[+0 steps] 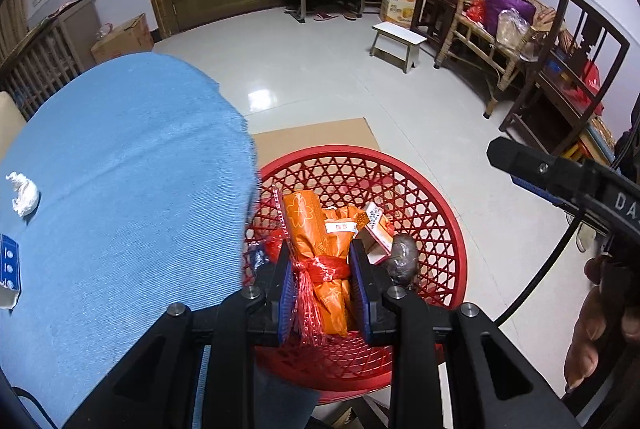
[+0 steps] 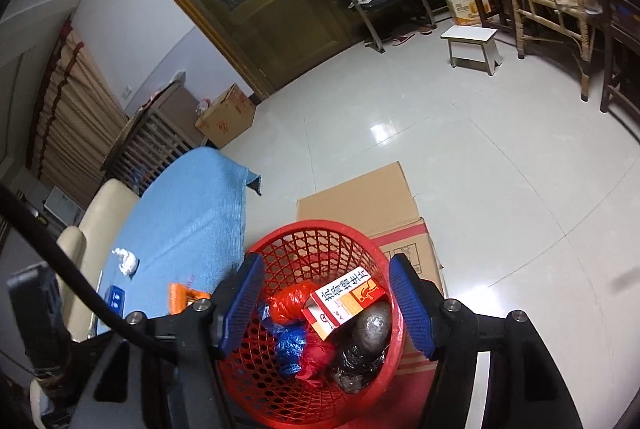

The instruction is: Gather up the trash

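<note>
My left gripper (image 1: pixel 322 249) is shut on an orange wrapper bundle (image 1: pixel 316 229) tied with red plastic mesh, held over the red lattice basket (image 1: pixel 432 201). Inside the basket lie a small orange-and-white box (image 2: pixel 344 303), a dark foil-wrapped lump (image 2: pixel 370 325) and red and blue plastic bags (image 2: pixel 292 345). My right gripper (image 2: pixel 324 265) hangs open above the same basket (image 2: pixel 312 229) with nothing between its fingers. On the blue tablecloth (image 1: pixel 128 169) remain a crumpled white tissue (image 1: pixel 24 193) and a blue-and-white blister pack (image 1: pixel 9 265).
The basket stands on flattened cardboard (image 2: pixel 360 201) on the tiled floor beside the table. A small white stool (image 1: pixel 398 37), wicker bench (image 1: pixel 492 29), dark wooden chairs and boxes line the far wall. A hand (image 1: pixel 600 317) holds the right gripper at the right edge.
</note>
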`<state>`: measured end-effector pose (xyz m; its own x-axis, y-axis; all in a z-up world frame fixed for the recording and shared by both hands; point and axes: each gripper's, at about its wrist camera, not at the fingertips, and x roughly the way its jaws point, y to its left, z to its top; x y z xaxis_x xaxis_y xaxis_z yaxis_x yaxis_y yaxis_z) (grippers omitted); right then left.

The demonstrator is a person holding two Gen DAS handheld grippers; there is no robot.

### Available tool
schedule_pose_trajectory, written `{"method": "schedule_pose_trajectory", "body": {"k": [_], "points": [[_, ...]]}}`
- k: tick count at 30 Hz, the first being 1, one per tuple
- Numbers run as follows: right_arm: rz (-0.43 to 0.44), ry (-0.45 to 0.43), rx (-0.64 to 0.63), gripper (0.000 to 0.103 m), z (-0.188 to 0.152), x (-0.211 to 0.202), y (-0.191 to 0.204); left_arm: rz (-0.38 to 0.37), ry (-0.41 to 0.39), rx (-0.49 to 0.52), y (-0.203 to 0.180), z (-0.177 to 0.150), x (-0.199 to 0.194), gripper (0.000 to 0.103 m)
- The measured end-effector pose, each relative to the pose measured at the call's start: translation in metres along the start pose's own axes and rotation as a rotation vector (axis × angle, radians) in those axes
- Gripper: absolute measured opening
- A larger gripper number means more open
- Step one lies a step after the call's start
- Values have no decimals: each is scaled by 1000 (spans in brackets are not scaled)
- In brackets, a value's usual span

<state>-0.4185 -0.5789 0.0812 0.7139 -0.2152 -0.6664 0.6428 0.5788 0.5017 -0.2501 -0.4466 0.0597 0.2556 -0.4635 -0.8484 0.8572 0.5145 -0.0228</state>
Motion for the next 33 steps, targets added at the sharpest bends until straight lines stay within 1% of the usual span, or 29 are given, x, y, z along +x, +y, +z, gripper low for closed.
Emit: {"method": "schedule_pose_trajectory", "body": {"k": [5, 10, 11, 12, 14, 18, 23, 29, 33], "points": [[21, -17, 17, 69, 4, -5, -4, 6, 17, 12, -5, -1, 4, 27], [28, -13, 15, 69, 7, -4, -3, -18, 61, 6, -8, -2, 16, 29], [27, -16, 14, 69, 8, -4, -3, -28, 74, 5, -9, -2, 18, 38], [28, -20, 14, 69, 8, -5, -3, -39, 88, 3, -10, -2, 20, 57], [26, -26, 13, 69, 9, -7, -1, -31, 85, -7, -9, -4, 19, 77], [20, -24, 14, 69, 6, -10, -1, -27, 86, -15, -6, -7, 14, 77], [26, -17, 0, 69, 4, -11, 10, -17, 59, -59, 8, -11, 0, 77], [54, -13, -49, 69, -1, -11, 37, 7, 29, -107, 32, -26, -19, 77], [76, 2, -93, 69, -11, -9, 63, 42, 14, -162, 62, -45, -33, 77]]}}
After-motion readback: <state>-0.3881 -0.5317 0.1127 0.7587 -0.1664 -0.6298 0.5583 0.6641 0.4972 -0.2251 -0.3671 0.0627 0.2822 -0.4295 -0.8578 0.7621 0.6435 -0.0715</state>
